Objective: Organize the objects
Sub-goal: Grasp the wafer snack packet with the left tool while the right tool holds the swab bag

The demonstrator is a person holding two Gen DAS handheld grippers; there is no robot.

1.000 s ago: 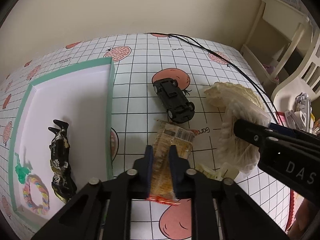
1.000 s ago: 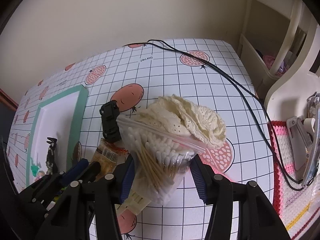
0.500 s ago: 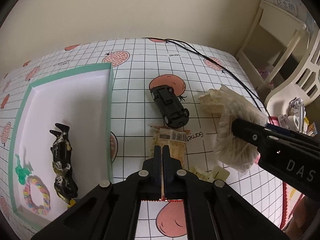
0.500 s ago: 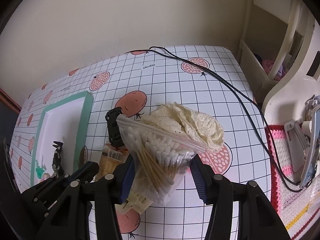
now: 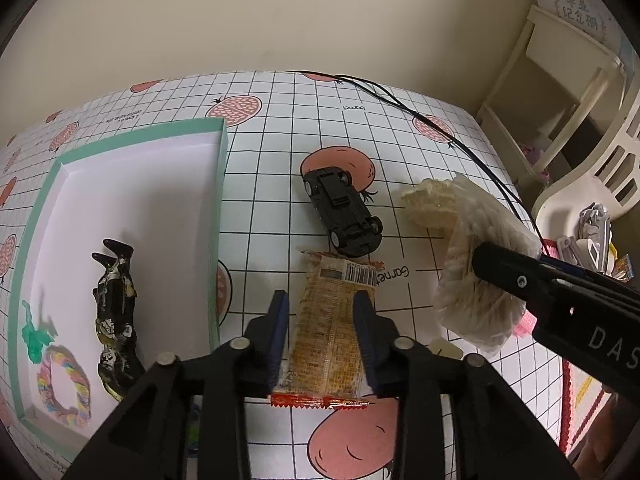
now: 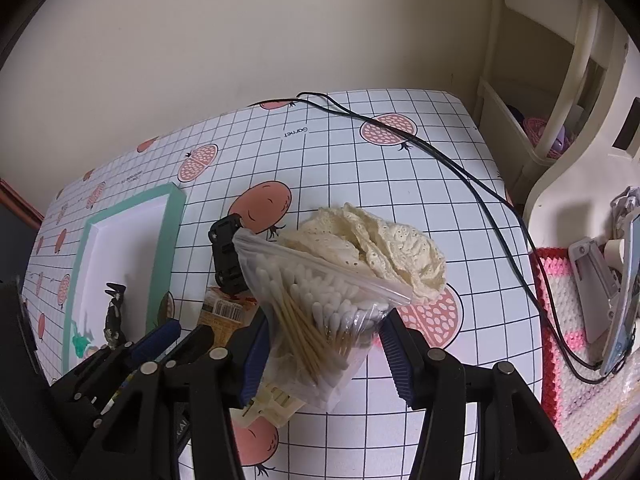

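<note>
Overall, the work surface is a table under a white grid-pattern cloth printed with pomegranates, set against a plain cream wall. A black cable runs across its far right part, and a cream shelf unit stands beyond the right edge.

The left wrist view alone shows the full interior of the mint-rimmed white tray: a black-and-gold figurine, a green toy figure and a pastel braided ring lie inside. It also shows the black toy car upside down, wheels up, just beyond the orange snack packet.

The right wrist view alone shows the zip bag of cotton swabs with its seal strip, a cream lace cloth bunched behind it, and a crocheted pink mat off the table's right side.

The left gripper now stands part open, its blue pads either side of the snack packet, which lies flat on the cloth; half a second ago those jaws were pressed together on it. The right gripper has its jaws wide, bearing on both sides of the swab bag and holding it raised above the cloth, as in the earlier frames.
</note>
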